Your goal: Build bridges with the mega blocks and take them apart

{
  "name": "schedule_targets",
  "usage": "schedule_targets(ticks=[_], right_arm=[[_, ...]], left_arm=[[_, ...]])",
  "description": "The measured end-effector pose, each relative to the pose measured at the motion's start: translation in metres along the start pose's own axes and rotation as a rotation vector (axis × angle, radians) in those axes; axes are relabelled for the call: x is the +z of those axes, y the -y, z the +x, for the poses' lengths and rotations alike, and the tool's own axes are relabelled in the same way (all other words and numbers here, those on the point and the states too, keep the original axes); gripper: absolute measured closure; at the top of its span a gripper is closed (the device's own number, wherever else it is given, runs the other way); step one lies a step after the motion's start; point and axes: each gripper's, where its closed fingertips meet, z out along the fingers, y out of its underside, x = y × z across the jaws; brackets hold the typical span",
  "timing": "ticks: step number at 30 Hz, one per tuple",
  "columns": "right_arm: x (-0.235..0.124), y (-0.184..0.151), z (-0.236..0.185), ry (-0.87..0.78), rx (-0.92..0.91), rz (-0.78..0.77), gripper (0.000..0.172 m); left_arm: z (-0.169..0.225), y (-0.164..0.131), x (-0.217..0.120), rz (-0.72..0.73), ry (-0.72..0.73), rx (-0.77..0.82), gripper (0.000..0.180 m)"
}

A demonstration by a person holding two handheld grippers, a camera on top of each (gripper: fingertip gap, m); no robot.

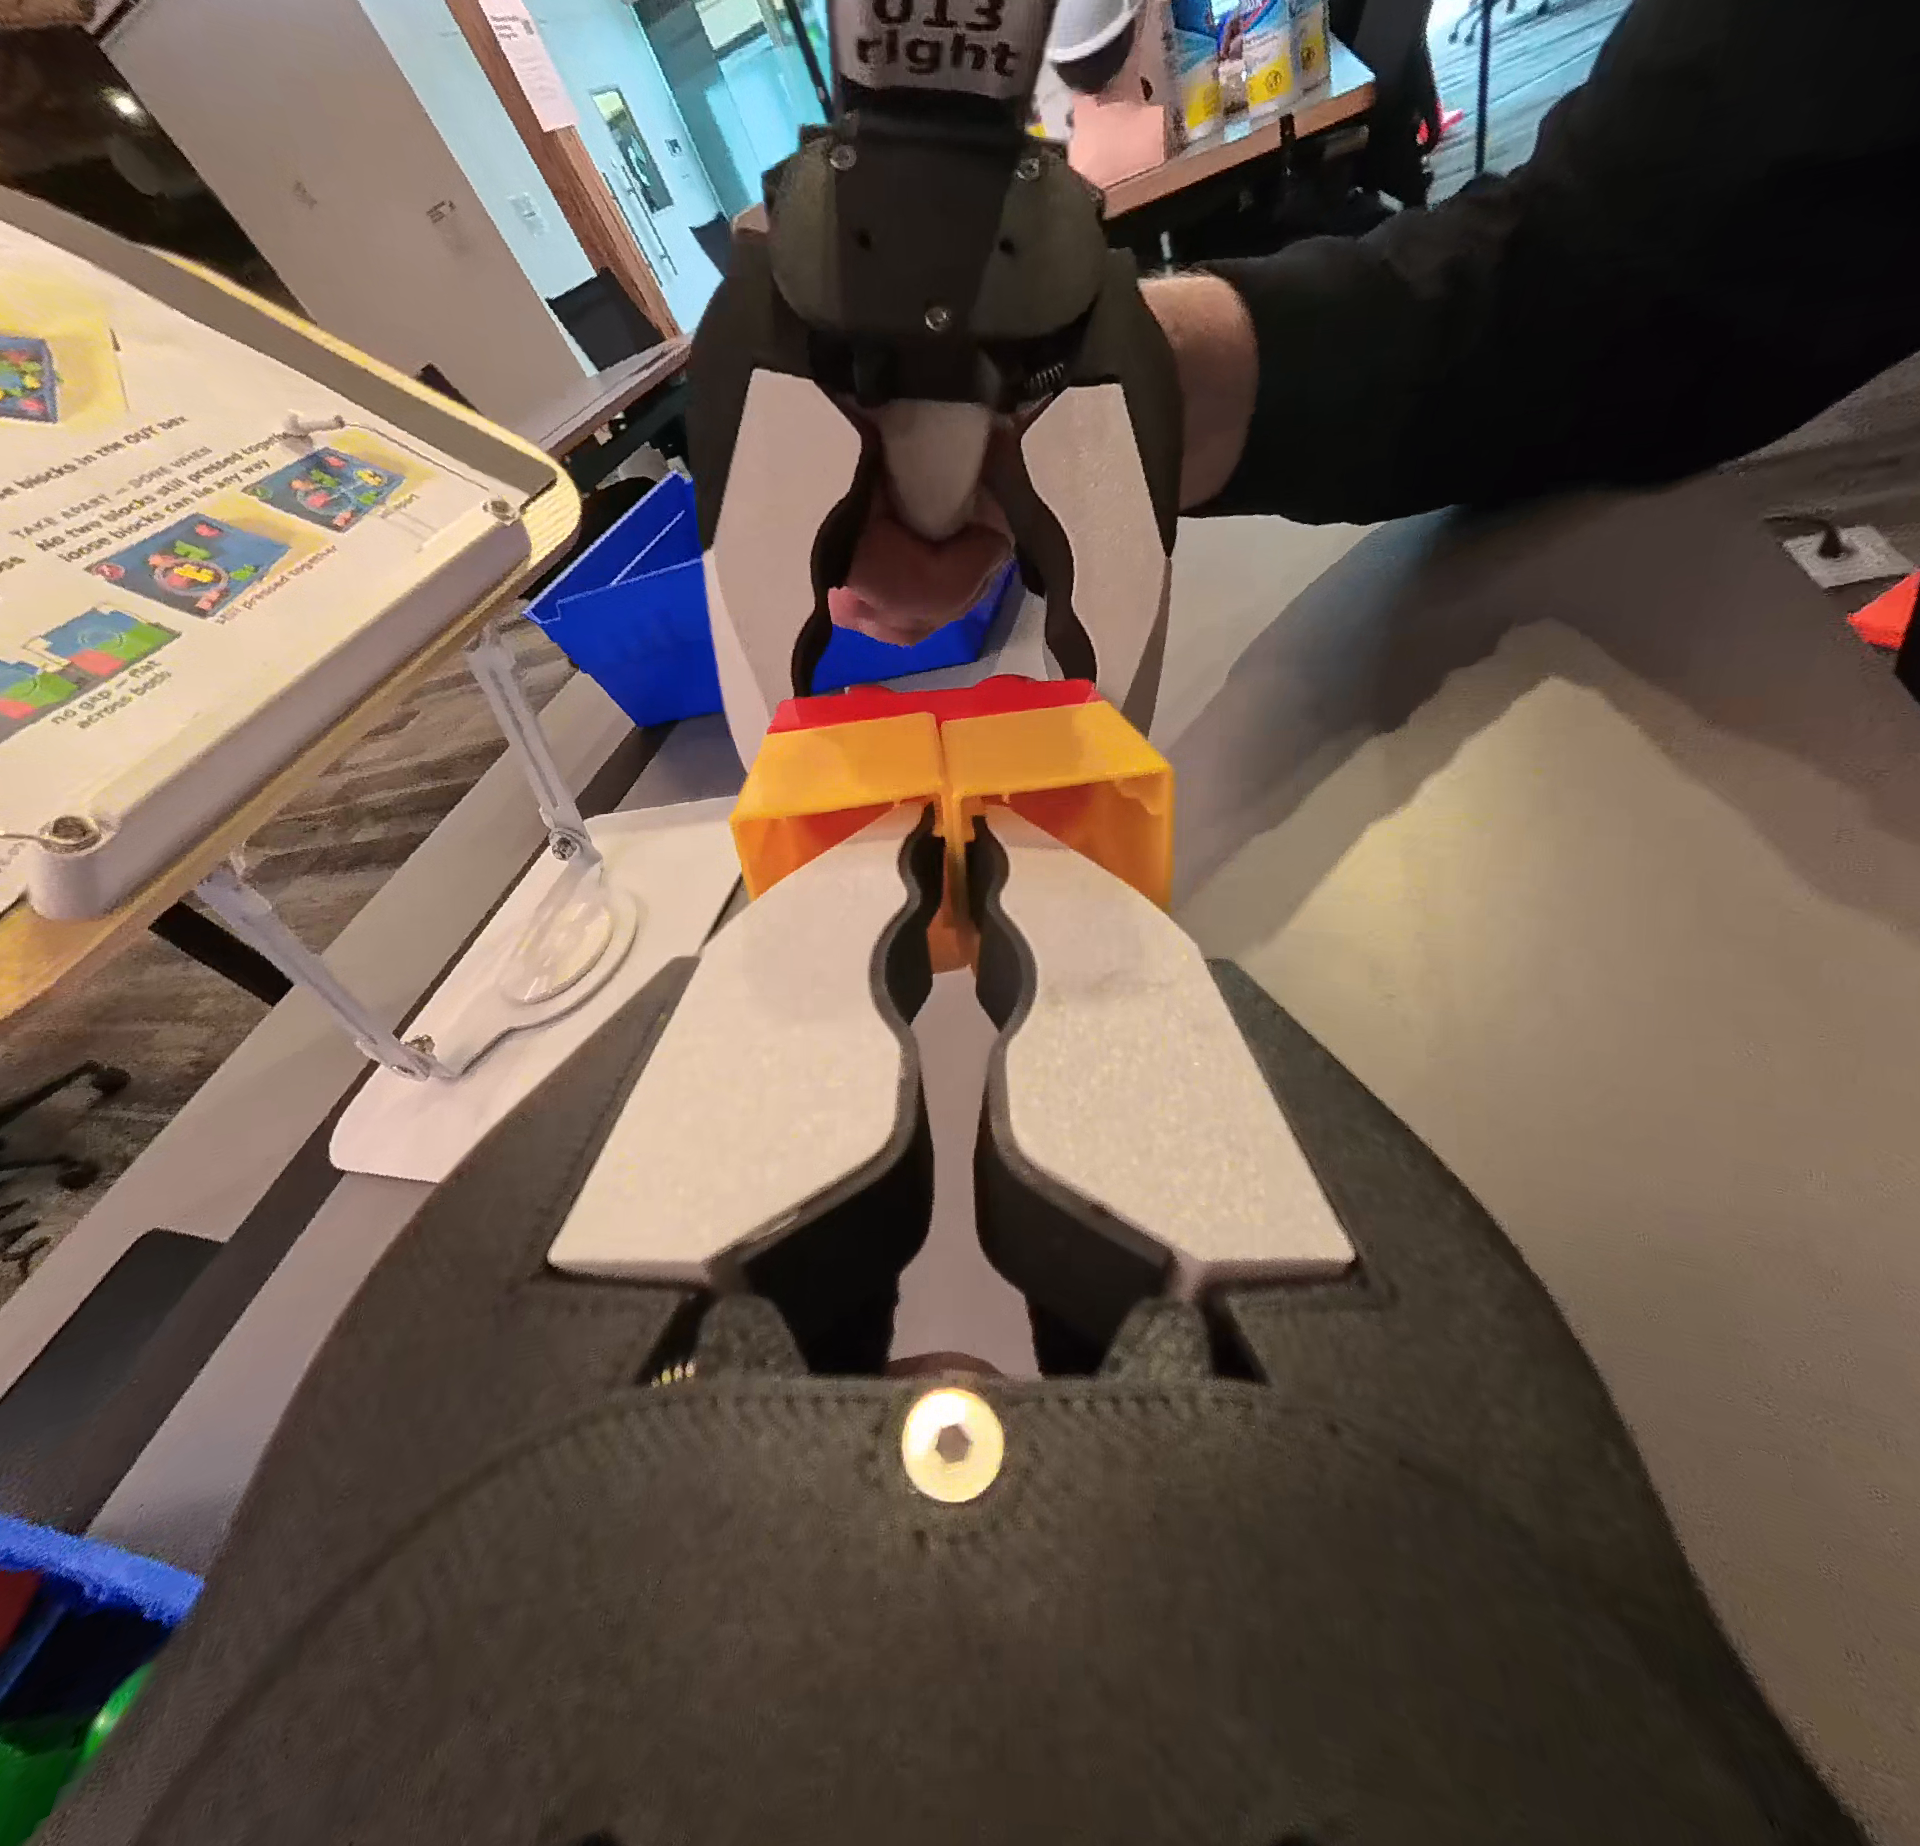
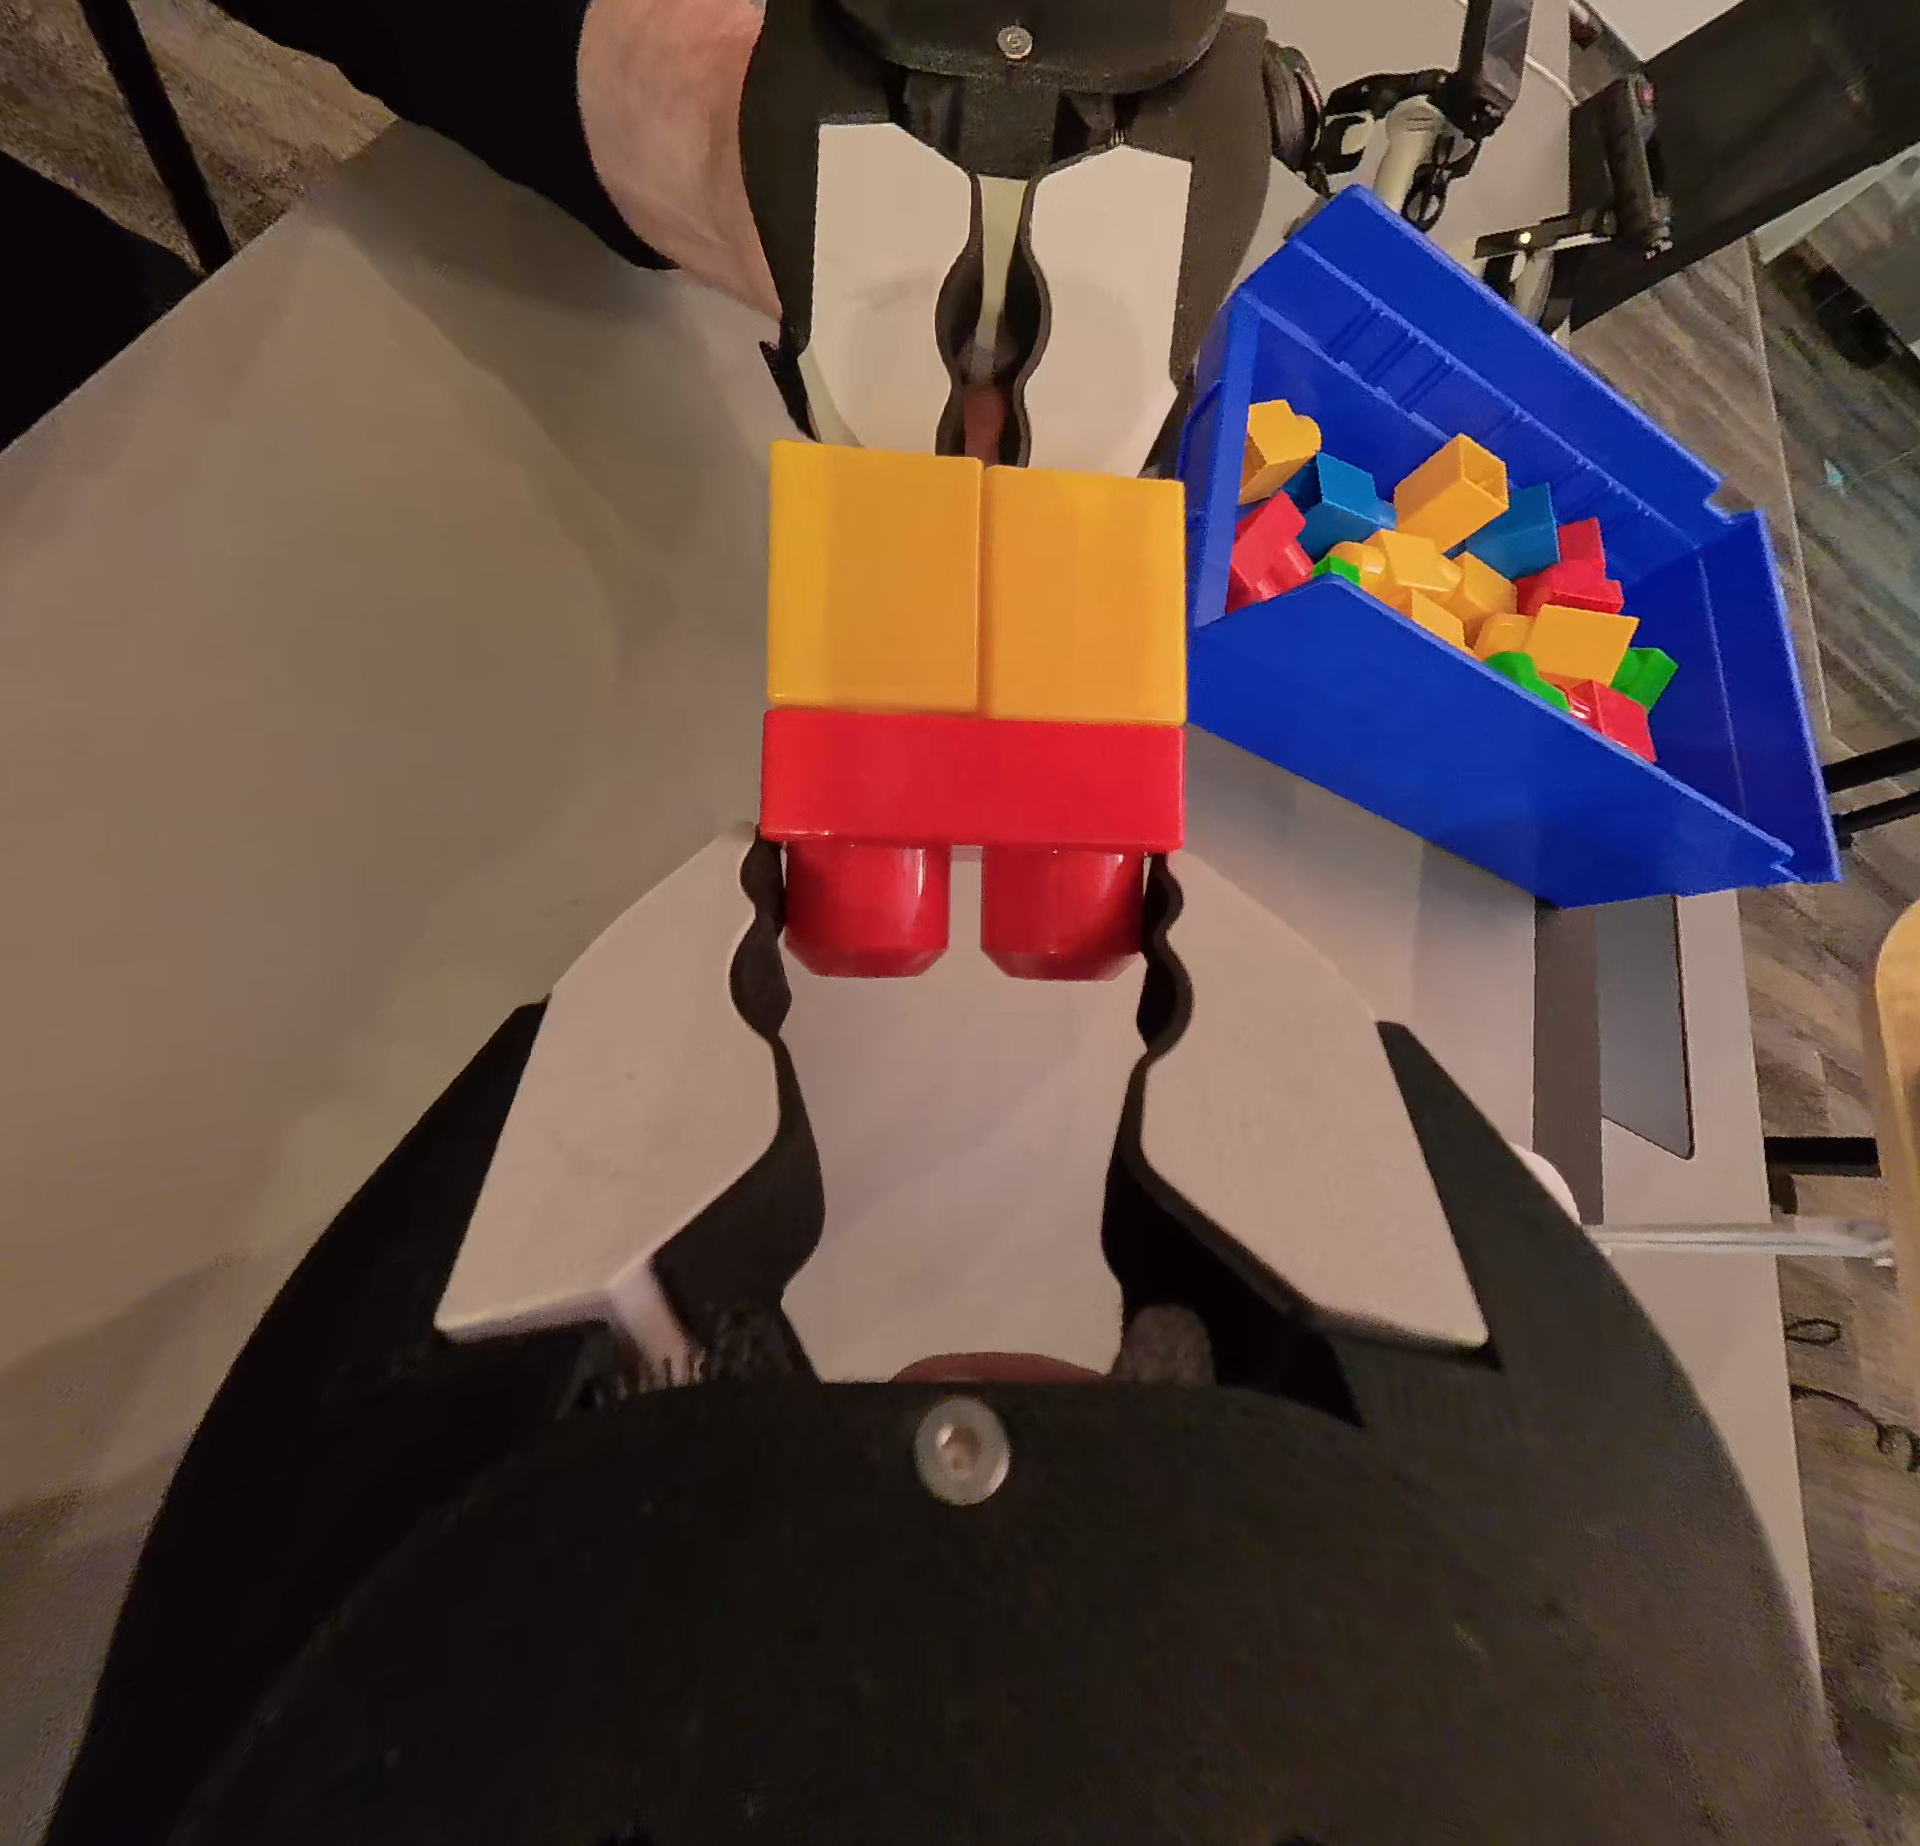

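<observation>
Gripping mid-frame, your right hand-held gripper (image 2: 961,897) spans the red block's (image 2: 971,778) studs while the nearly closed left hand-held gripper (image 1: 948,861) pinches the yellow blocks' (image 1: 951,757) adjoining walls, seemingly to pull them apart.

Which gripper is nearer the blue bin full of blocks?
Left. The left gripper, pinching the yellow blocks, sits right beside the blue bin; the right gripper, on the red block, is farther back.

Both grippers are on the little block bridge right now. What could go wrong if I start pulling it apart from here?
1. The left gripper pinches only the thin touching walls of the two yellow plastic blocks; that edge grip could slip.
2. The right gripper's fingers bear on the round studs of the long red plastic block, which might twist out.
3. A freed block may drop beside the blue plastic bin.
</observation>
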Motion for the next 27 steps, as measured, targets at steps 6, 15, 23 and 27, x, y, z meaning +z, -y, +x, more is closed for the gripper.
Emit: schedule_targets(ticks=[6, 15, 23, 27], right_arm=[[0.000, -0.001, 0.000, 0.013, -0.016, -0.007, 0.104], [-0.012, 0.009, 0.010, -0.040, 0.019, 0.093, 0.104], [-0.040, -0.005, 0.039, -0.207, -0.032, 0.019, 0.104], [-0.050, 0.000, 0.048, -0.348, -0.212, -0.118, 0.104]], left_arm=[[0.000, -0.001, 0.001, -0.006, 0.009, 0.041, 0.176], [-0.013, 0.021, -0.001, 0.031, 0.060, 0.063, 0.174], [-0.046, 0.041, -0.022, 0.242, 0.094, -0.353, 0.155], [-0.048, 0.030, 0.007, 0.259, -0.047, -0.694, 0.112]])
